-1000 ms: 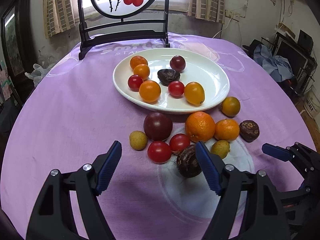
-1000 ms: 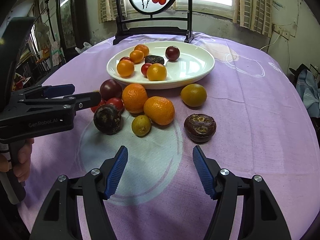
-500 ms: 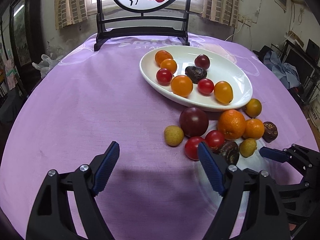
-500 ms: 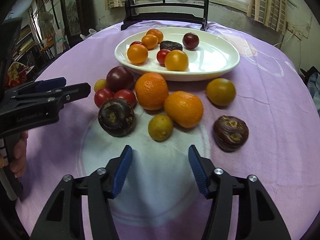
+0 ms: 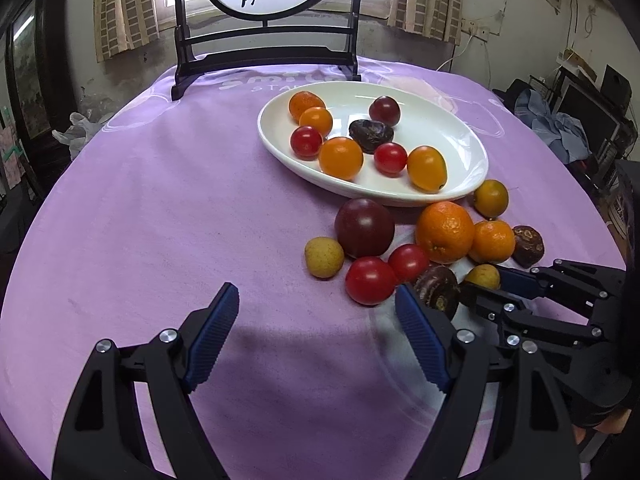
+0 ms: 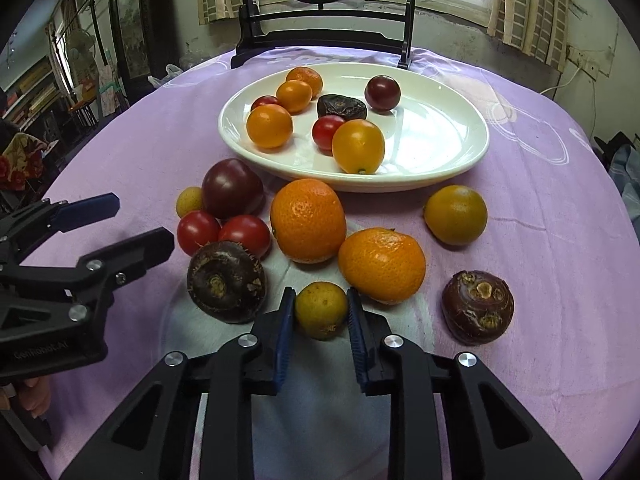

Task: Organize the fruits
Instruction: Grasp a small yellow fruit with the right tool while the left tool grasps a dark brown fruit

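Observation:
A white oval plate holds several small fruits. More fruits lie loose on the purple cloth in front of it. My right gripper has its blue pads against both sides of a small yellow-green fruit resting on the cloth. A dark brown water chestnut lies just left of it, a mandarin just right. My left gripper is open and empty, above bare cloth left of the pile; it also shows in the right wrist view.
A large orange, two red tomatoes, a dark plum, a green-orange citrus and a second water chestnut lie around. A black framed screen stands at the table's far edge.
My right gripper moved forward and closed onto the small yellow-green fruit. My left gripper drew back and left, staying open.

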